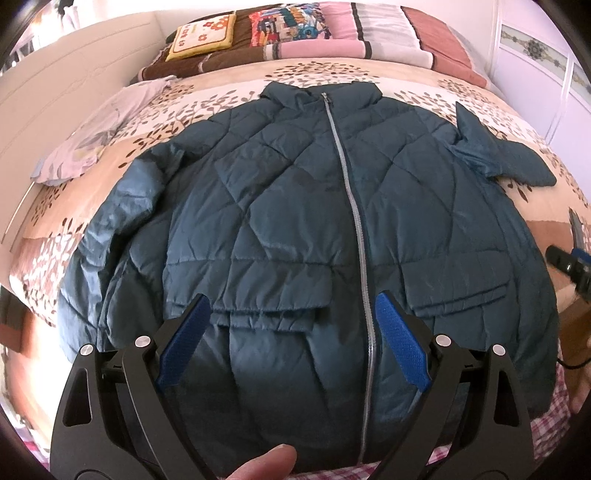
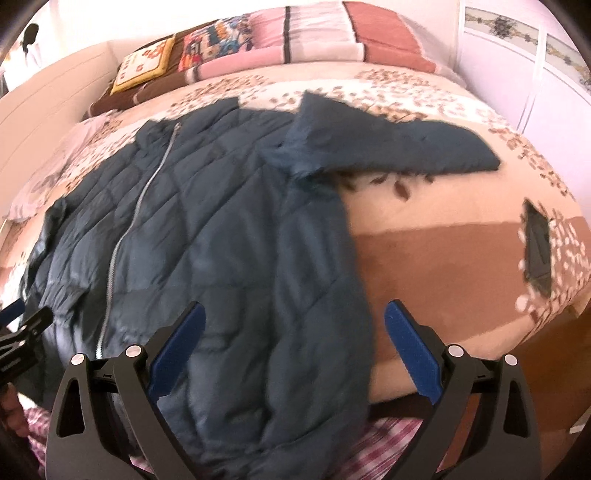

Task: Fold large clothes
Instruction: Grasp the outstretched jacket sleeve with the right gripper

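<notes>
the bed [image 1: 417, 79] fills both views, covered by a cream spread printed with brown leaves, with a plain brown band on its right side in the right wrist view. striped pink and brown bedding [image 1: 369, 33] is stacked at the far end. the dark teal quilted jacket [image 1: 288, 206] lies flat on the bed, front up, zipper [image 1: 351, 199] closed, collar toward the stacked bedding and hem at the near edge. its right-hand sleeve [image 2: 406, 147] is bent outward across the spread; the other sleeve lies along the body. a pale lilac cloth [image 1: 92, 133] sits crumpled left of the jacket. the left gripper [image 1: 293, 306] hovers over the hem, jaws released and empty. the right gripper [image 2: 295, 314] hovers above the jacket's right edge, jaws released too. a fingertip [image 1: 266, 461] shows at the bottom of the left wrist view.
</notes>
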Tool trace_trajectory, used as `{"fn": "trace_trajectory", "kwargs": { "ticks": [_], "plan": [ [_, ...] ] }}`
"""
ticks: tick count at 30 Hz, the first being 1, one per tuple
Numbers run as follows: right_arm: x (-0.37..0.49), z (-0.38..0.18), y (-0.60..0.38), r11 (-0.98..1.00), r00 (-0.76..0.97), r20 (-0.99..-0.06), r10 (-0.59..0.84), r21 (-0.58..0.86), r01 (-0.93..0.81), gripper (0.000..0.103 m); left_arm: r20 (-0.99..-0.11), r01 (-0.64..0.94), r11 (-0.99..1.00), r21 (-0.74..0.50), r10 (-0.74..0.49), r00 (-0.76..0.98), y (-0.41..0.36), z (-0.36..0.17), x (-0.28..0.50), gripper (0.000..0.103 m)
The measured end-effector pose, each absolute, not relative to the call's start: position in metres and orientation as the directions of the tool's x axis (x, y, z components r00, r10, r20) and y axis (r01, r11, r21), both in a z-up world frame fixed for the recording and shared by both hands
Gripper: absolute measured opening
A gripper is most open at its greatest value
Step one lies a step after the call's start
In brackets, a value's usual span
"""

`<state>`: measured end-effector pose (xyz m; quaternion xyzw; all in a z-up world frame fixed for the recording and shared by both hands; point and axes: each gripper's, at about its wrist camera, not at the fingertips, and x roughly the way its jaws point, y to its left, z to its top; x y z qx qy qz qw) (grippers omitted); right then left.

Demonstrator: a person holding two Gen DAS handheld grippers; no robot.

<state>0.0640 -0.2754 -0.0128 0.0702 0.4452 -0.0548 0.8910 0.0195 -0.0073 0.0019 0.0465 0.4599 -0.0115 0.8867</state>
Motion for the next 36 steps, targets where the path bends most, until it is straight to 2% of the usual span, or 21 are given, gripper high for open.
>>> {"fn": "trace_trajectory", "kwargs": {
  "ticks": [4,12,15,17,20,24,30,33,34,35,36],
  "plan": [
    [0.082,-0.001,-0.316,0.975,0.627,-0.773,-0.098,0.053,0.217,0.094,-0.807,0.056,0.996,0.075,0.028,0.590,-0.008,0.009,0.031,0.090],
    [0.126,-0.005,-0.429,0.891,0.633,-0.773,-0.037,0.261,0.371,0.093,-0.804,0.027,0.996,0.083,0.050,0.592,-0.019,0.012,0.058,0.090],
    [0.141,-0.013,-0.454,0.854,0.634,-0.774,0.004,0.333,0.400,0.088,-0.808,0.024,0.996,0.086,0.055,0.587,-0.021,0.009,0.065,0.090],
    [0.150,-0.018,-0.467,0.829,0.639,-0.767,0.050,0.389,0.402,0.076,-0.810,0.026,0.995,0.094,0.062,0.583,-0.022,0.007,0.070,0.090],
    [0.166,-0.030,-0.485,0.771,0.638,-0.762,0.107,0.469,0.431,0.065,-0.812,0.029,0.995,0.096,0.062,0.580,-0.025,0.005,0.077,0.090],
    [0.182,-0.053,-0.510,0.668,0.633,-0.756,0.165,0.558,0.493,0.064,-0.811,0.027,0.996,0.087,0.055,0.582,-0.029,0.004,0.083,0.090],
    [0.197,-0.077,-0.526,0.593,0.624,-0.761,0.174,0.587,0.551,0.061,-0.815,0.025,0.996,0.085,0.055,0.577,-0.030,0.000,0.089,0.090],
    [0.202,-0.078,-0.529,0.600,0.642,-0.753,0.146,0.584,0.548,0.048,-0.820,0.022,0.996,0.085,0.057,0.570,-0.031,-0.002,0.092,0.090],
    [0.203,-0.079,-0.530,0.604,0.641,-0.756,0.136,0.576,0.551,0.040,-0.821,0.022,0.996,0.085,0.058,0.568,-0.030,-0.003,0.093,0.090],
    [0.203,-0.078,-0.530,0.608,0.642,-0.757,0.121,0.567,0.555,0.025,-0.821,0.023,0.996,0.084,0.056,0.568,-0.030,-0.004,0.093,0.090],
    [0.203,-0.077,-0.530,0.613,0.644,-0.757,0.110,0.562,0.556,0.019,-0.821,0.023,0.996,0.084,0.056,0.568,-0.030,-0.004,0.093,0.090]
  ]
}}
